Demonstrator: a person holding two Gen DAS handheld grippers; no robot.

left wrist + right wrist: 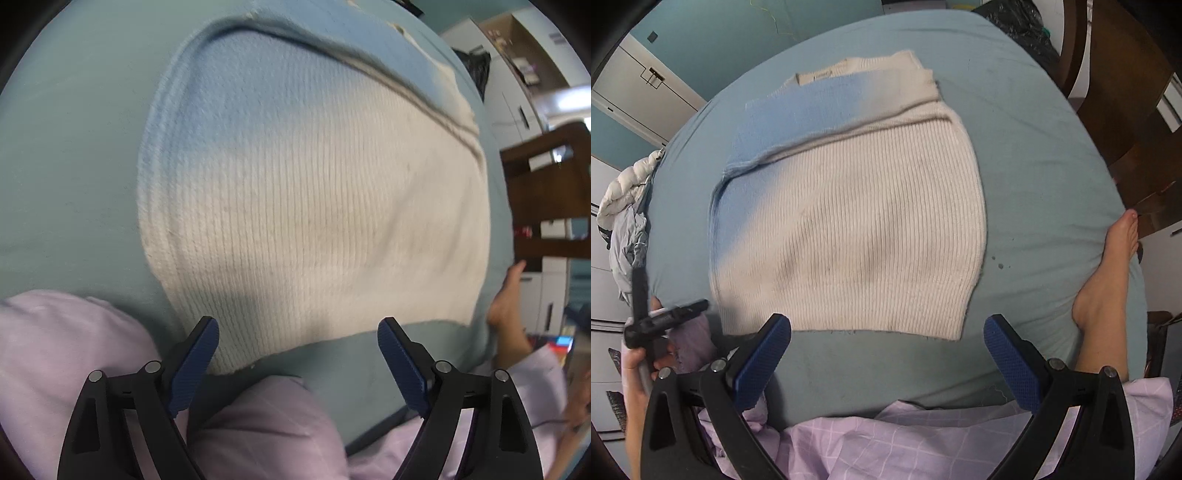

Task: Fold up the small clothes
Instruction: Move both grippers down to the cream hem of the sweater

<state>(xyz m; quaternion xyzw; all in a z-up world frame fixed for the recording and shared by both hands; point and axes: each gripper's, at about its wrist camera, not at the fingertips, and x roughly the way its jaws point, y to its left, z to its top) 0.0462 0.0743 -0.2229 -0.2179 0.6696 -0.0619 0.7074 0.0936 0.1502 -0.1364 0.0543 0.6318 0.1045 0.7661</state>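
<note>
Your left gripper (298,334) and right gripper (887,332) both gape wide, holding nothing, poised over the near hem of the cream-and-blue sweater (849,221) lying flat on the bed sheet (1034,155); its neck label (823,74) is too small to read.

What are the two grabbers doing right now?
Left gripper: open, holding nothing, near the sweater hem.
Right gripper: open, holding nothing.

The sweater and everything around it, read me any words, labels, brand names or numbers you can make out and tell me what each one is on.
No text can be read.
Neck label on the sweater: a small tag at the collar, print too small to read.
Boxes on the shelf: markings blurred, unreadable.
</note>
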